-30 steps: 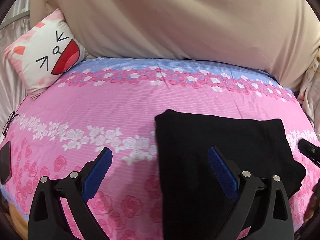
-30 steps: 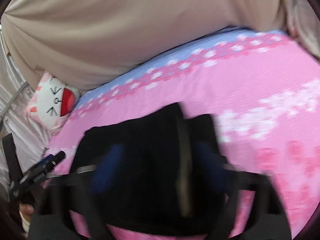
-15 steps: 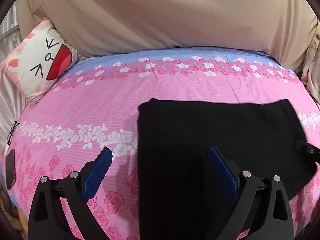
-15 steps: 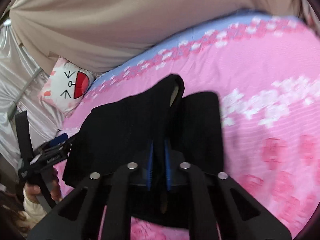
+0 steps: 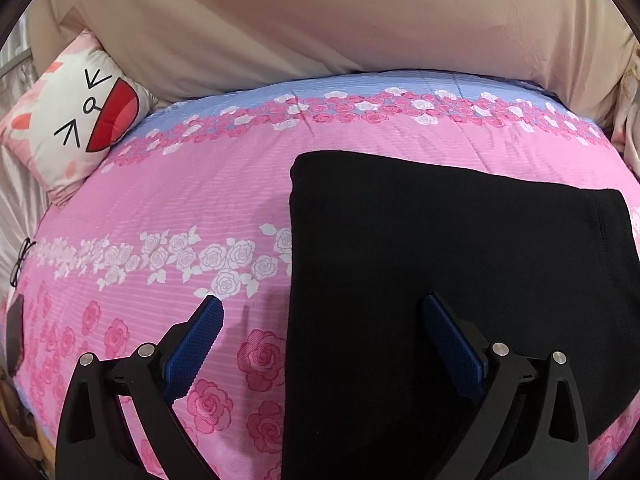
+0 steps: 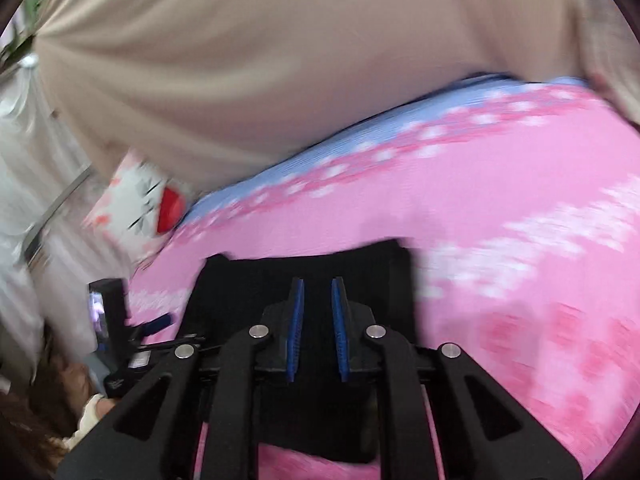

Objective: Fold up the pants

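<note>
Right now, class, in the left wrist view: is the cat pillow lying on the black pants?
No, the cat pillow sits apart from the pants.

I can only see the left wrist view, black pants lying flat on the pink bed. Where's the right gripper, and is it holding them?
Observer: The right gripper is over the near part of the pants, pads a narrow gap apart, no fabric between them.
Operator: Which way is it pointing?
Observer: Across the pants, with the cat pillow ahead to its left.
Operator: Is that view clear?
Observer: No, it is motion-blurred; only the gripper looks sharp.
</note>
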`<action>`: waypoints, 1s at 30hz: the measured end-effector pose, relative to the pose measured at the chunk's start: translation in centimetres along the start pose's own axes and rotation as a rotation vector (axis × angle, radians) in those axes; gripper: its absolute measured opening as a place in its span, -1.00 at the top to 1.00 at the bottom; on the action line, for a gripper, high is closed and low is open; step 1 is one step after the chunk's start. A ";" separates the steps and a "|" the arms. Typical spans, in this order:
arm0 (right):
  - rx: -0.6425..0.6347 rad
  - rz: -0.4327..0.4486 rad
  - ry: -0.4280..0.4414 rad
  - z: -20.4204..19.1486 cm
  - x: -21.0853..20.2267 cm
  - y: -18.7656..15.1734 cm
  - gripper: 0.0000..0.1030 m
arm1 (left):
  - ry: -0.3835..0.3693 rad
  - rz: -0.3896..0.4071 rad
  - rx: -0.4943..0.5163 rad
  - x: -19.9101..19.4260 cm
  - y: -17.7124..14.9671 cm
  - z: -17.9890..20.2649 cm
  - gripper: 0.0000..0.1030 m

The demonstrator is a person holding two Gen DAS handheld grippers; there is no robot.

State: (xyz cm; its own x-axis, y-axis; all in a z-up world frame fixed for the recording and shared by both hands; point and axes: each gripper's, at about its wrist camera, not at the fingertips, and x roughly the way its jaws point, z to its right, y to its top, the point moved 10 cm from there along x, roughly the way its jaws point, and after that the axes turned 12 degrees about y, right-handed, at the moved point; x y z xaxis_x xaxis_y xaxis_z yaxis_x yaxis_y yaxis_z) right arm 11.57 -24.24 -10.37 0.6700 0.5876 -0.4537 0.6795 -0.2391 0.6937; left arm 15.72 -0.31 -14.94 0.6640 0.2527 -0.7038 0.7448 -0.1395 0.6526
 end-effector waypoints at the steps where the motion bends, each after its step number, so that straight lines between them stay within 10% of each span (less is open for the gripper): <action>1: -0.032 -0.067 -0.047 1.1 2.7 -0.3 0.76 | 0.003 0.009 0.004 -0.1 0.0 0.1 -0.90; 5: 0.131 -0.061 -0.048 5.8 4.8 1.0 1.00 | 0.020 0.041 0.025 -0.1 0.5 0.1 -0.90; 10: -0.001 -0.011 -0.104 1.7 1.7 2.0 0.89 | -0.007 0.032 -0.005 0.5 0.7 -0.2 -0.90; 13: -0.005 -0.101 -0.265 5.9 3.8 -0.4 0.91 | -0.018 0.030 -0.019 0.6 0.7 0.0 -0.90; 18: 0.023 0.000 -0.142 0.2 1.3 1.5 0.78 | 0.002 0.032 -0.012 -1.3 0.6 -1.3 -0.90; 21: -0.061 -0.118 -0.008 -5.3 5.3 0.8 0.78 | 0.005 0.035 -0.033 -2.4 0.2 -3.1 -0.90; 30: -0.170 -0.318 -0.075 -6.6 20.9 -0.2 0.85 | 0.099 -0.020 -0.137 -2.3 -2.4 -10.3 -0.90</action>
State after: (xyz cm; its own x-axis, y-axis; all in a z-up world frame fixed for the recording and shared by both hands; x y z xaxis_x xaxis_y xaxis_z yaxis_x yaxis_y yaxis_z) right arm 23.45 -6.83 -16.30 0.4578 0.5520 -0.6970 0.8021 0.0818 0.5916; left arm 11.67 9.34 -12.01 0.6339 0.3483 -0.6906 0.7376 -0.0037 0.6752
